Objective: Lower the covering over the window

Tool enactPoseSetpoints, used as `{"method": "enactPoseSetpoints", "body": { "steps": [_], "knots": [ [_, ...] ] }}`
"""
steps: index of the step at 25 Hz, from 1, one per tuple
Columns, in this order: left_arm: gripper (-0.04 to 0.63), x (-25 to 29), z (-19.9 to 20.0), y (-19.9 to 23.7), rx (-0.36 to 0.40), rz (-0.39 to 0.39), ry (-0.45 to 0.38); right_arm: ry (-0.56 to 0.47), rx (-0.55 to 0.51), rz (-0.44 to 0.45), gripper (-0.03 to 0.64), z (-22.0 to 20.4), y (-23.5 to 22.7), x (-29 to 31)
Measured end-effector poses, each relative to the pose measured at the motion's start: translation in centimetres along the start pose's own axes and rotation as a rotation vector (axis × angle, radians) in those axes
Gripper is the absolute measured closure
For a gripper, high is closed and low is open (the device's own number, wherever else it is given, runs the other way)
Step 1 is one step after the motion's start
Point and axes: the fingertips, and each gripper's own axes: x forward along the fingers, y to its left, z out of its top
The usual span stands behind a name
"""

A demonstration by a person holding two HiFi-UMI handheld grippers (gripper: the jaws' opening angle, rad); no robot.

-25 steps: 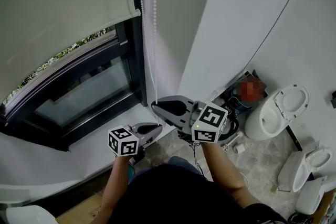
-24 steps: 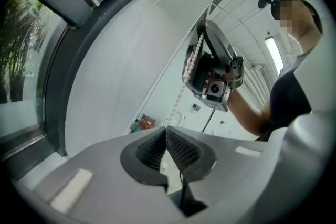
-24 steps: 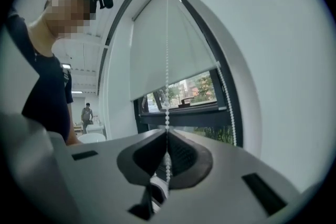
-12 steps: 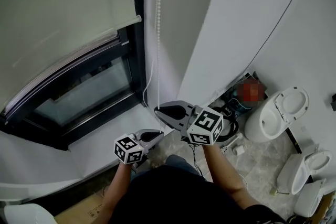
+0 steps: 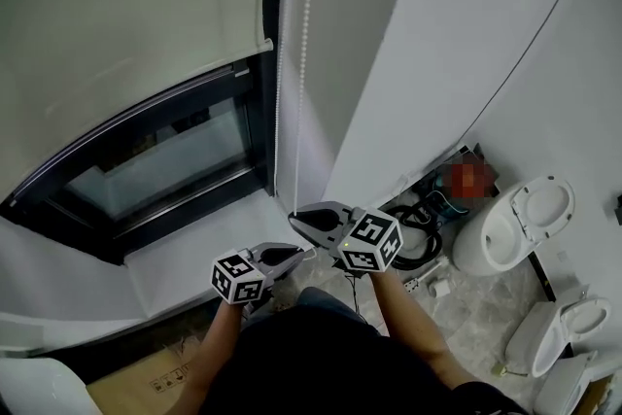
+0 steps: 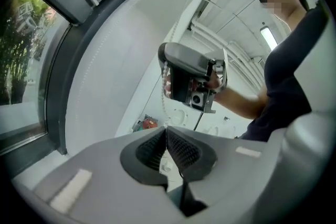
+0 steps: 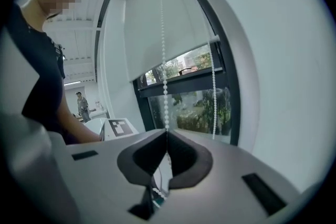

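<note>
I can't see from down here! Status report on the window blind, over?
Right gripper shut on bead chain. Left gripper shut, empty. Blind partway down, lower window glass uncovered. Nothing in the way.

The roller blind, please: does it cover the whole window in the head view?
No, bare window glass shows below the bottom edge of the roller blind.

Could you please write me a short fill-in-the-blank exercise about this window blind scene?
1. The right tool is shut on the bead chain, while the left tool is shut on ____.
2. The roller blind covers only the ____ part of the window.
3. White toilets stand on the ____ at the right of the head view.

Missing words: nothing; upper; floor.
</note>
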Motion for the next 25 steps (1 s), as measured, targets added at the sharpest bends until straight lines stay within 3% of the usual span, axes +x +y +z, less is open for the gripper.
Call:
{"method": "enactPoseSetpoints", "body": {
  "steps": [5, 8, 12, 17, 20, 25],
  "knots": [
    [0.58, 0.1, 0.9, -1.0, -0.015, 0.03, -0.026, 0.067, 0.033, 0.033, 0.603, -2.6, 0.2, -0.1],
    [0.58, 0.3, 1.1, -1.5, -0.052, 0.063, -0.063, 0.048, 0.061, 0.065, 0.603, -2.7, 0.5, -0.4],
    [0.58, 0.6, -0.1, -2.1, -0.081, 0.109, -0.05, 0.061, 0.058, 0.101, 0.603, -2.8, 0.7, -0.8],
    [0.58, -0.4, 0.6, -1.9, -0.102, 0.196, -0.121, 0.057, 0.052, 0.135, 0.603, -2.9, 1.1, -1.4],
    [0.578, -2.0, 1.7, -2.3, -0.08, 0.232, -0.169, 0.037, 0.046, 0.151, 0.603, -3.0, 1.5, -1.9],
    [0.517, -5.7, 7.5, -3.8, 0.044, 0.259, -0.3, 0.019, 0.026, 0.166, 0.603, -3.1, 1.4, -2.1]
  ]
}}
